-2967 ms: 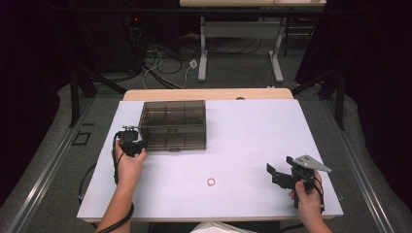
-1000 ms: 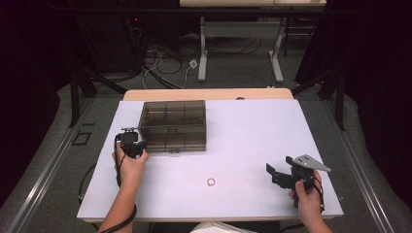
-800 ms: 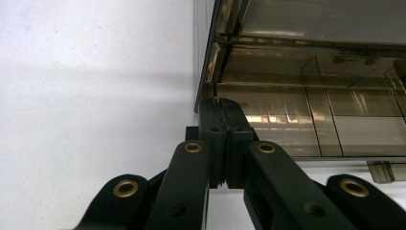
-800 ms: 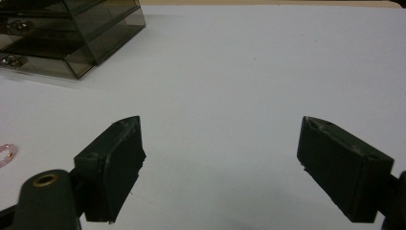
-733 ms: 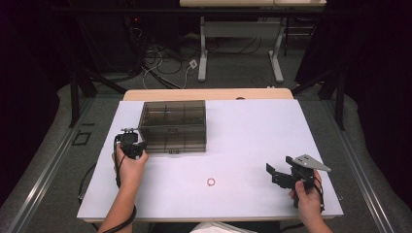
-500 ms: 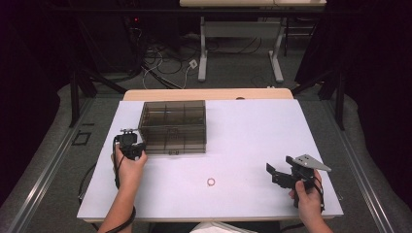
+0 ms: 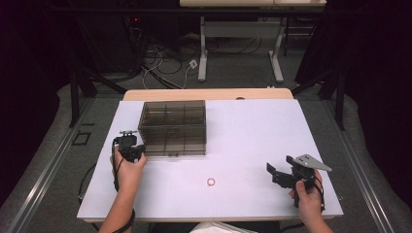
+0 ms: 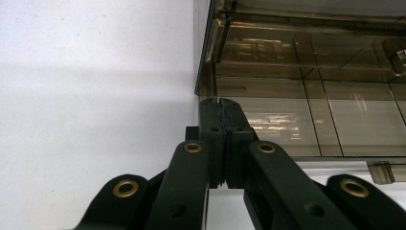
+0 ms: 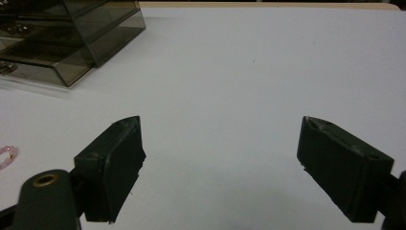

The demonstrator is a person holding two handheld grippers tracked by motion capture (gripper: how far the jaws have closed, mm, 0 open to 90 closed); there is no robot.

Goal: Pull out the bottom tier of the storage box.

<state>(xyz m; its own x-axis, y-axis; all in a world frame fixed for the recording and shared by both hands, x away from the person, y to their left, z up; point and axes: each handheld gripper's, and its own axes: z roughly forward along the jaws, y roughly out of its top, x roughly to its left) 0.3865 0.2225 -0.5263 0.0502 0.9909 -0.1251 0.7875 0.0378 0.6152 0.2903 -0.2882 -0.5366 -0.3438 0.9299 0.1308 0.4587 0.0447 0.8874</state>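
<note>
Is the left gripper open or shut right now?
Shut. The left gripper has its two black jaws pressed flat together with no gap, tips at the corner of the smoky organizer box.

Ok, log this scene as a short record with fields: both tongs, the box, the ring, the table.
left tongs: shut, tips at the near left corner of the box; contact unclear
right tongs: open, holding nothing, above the table near its right front
box: smoky clear plastic, with compartments, lid down, left of centre
ring: small, pinkish, lying flat, apart from the box and both tongs
table: white top
</note>
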